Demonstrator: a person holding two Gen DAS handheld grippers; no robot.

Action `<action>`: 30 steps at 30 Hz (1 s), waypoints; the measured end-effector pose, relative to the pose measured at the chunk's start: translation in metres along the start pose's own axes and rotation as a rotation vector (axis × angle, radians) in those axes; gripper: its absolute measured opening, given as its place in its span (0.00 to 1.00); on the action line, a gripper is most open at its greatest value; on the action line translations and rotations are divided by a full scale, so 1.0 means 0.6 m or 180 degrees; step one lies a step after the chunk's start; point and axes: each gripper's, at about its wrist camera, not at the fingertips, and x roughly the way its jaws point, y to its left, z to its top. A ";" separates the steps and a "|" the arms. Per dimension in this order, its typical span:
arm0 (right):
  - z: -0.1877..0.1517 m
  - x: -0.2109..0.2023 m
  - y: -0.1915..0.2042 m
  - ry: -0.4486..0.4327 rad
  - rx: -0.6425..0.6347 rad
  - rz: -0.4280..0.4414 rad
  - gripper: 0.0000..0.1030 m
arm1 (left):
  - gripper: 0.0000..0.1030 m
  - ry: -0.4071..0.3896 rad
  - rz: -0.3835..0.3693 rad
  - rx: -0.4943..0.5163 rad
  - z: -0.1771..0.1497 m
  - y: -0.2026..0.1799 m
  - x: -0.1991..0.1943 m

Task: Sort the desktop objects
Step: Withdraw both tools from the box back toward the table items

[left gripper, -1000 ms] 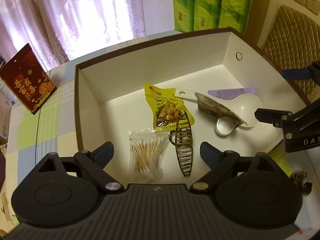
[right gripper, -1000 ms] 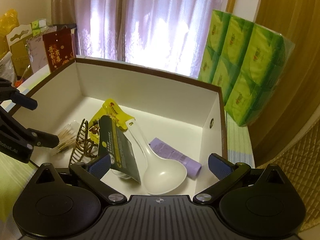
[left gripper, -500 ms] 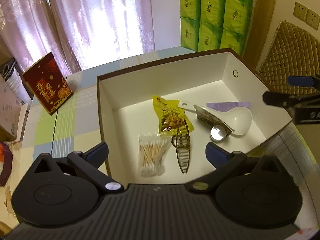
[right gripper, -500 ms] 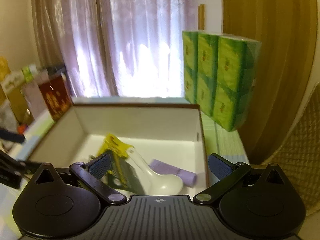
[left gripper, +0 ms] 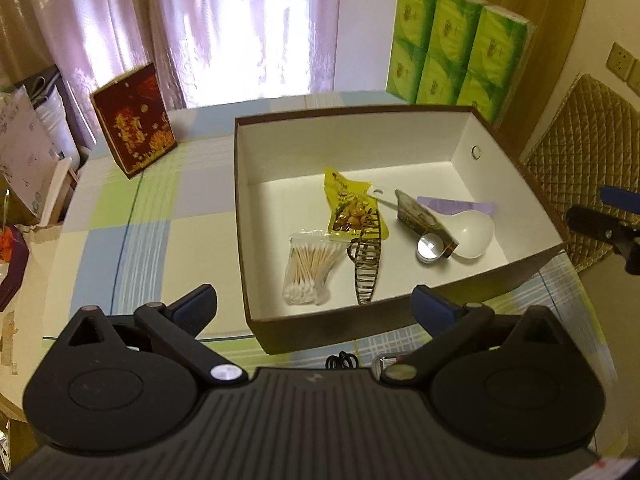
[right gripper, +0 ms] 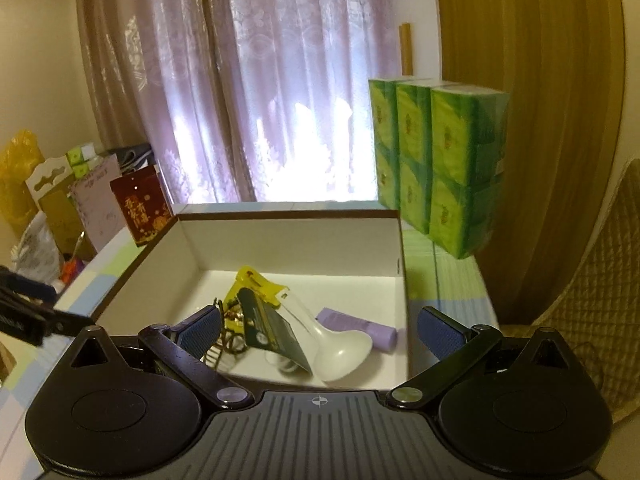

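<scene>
Both grippers, left (left gripper: 314, 304) and right (right gripper: 318, 330), pulled back from box (left gripper: 400, 114), jaws wide and empty; swabs (left gripper: 310, 266), snack (left gripper: 350, 210), spoon (left gripper: 472, 228) inside, sorting seemingly done.

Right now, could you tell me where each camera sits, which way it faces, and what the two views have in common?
Left wrist: on the left gripper, above the near-left corner of the box, looking down into it; own open fingers show, the right gripper at right.
Right wrist: on the right gripper, low behind the box's near wall, facing the curtain; own open fingers show, the left gripper at left.
Shared: box, white spoon, yellow packet, green tissue packs.
</scene>
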 end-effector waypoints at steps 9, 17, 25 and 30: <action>-0.016 -0.072 0.003 -0.0104 -0.0118 0.0024 0.98 | 0.99 -0.0380 0.0099 -0.0031 -0.036 -0.027 -0.089; -0.033 -0.125 0.007 -0.0188 -0.0222 0.0099 0.98 | 0.99 -0.0453 0.0063 -0.0103 -0.072 -0.059 -0.140; -0.065 -0.160 0.006 -0.0055 -0.0306 0.0166 0.98 | 0.99 -0.0425 0.0059 -0.0208 -0.111 -0.097 -0.168; -0.082 -0.176 0.008 0.0007 -0.0362 0.0263 0.98 | 0.99 -0.0405 0.0096 -0.0279 -0.135 -0.118 -0.179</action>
